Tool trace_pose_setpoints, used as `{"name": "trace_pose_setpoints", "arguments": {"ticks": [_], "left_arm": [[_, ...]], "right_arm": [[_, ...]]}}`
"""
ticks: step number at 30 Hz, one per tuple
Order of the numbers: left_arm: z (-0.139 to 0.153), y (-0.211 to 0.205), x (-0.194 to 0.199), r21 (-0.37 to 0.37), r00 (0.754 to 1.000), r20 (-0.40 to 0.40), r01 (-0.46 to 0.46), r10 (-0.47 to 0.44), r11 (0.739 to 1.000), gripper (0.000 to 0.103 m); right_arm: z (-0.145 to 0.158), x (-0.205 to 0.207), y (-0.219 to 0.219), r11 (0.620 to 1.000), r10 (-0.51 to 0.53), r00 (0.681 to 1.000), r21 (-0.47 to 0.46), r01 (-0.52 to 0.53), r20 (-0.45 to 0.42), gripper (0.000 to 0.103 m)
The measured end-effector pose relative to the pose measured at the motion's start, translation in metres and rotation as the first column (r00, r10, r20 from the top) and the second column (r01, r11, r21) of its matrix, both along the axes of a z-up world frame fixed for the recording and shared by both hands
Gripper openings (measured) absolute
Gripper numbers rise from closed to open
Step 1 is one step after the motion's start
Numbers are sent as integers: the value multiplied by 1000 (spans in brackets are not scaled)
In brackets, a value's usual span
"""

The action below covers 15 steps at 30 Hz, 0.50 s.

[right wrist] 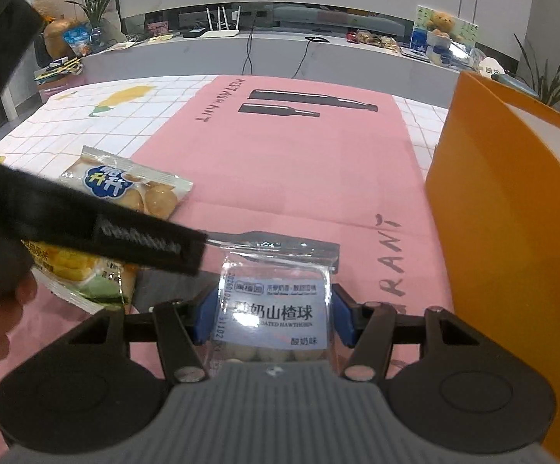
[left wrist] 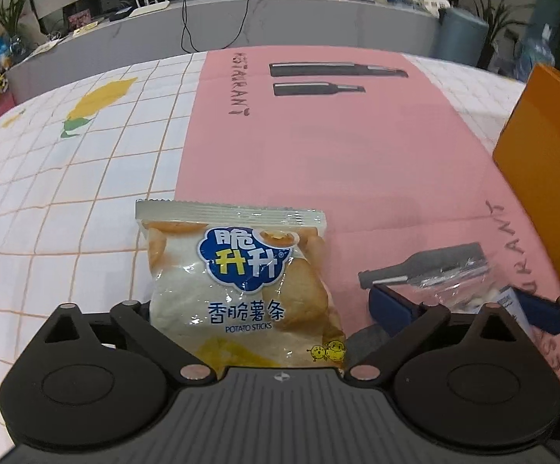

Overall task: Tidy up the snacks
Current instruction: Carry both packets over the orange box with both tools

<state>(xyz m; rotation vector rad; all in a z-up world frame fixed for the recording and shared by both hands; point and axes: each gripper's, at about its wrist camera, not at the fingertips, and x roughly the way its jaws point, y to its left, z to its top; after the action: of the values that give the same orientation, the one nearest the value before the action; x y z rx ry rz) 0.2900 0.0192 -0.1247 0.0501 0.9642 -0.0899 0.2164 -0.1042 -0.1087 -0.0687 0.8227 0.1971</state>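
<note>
Clear hawthorn-ball packet point(right wrist: 276, 309) at 6 o'clock in the right wrist view, clamped between the blue pads point(right wrist: 344, 319) of the right gripper point(right wrist: 274, 319), just above the pink tablecloth point(right wrist: 280, 170). Potato sticks bag point(left wrist: 237, 278) at 6 o'clock in the left wrist view, lying between the left gripper point(left wrist: 280, 309) linkages; fingers hidden, spread impossible to tell. Orange box point(right wrist: 512, 232) at 3 o'clock.
</note>
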Motion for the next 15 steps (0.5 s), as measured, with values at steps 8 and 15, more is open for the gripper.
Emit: {"name": "trace_pose_setpoints", "arguments": {"ticks": [8, 15], "left_arm": [[10, 16, 2, -27, 999, 6, -46, 46, 999, 63], [13, 21, 1, -44, 999, 18, -46, 47, 998, 55]], "right_arm": [[0, 1, -1, 1000, 0, 1000, 6, 0, 6, 58], [7, -7, -5, 999, 6, 999, 33, -7, 37, 57]]}}
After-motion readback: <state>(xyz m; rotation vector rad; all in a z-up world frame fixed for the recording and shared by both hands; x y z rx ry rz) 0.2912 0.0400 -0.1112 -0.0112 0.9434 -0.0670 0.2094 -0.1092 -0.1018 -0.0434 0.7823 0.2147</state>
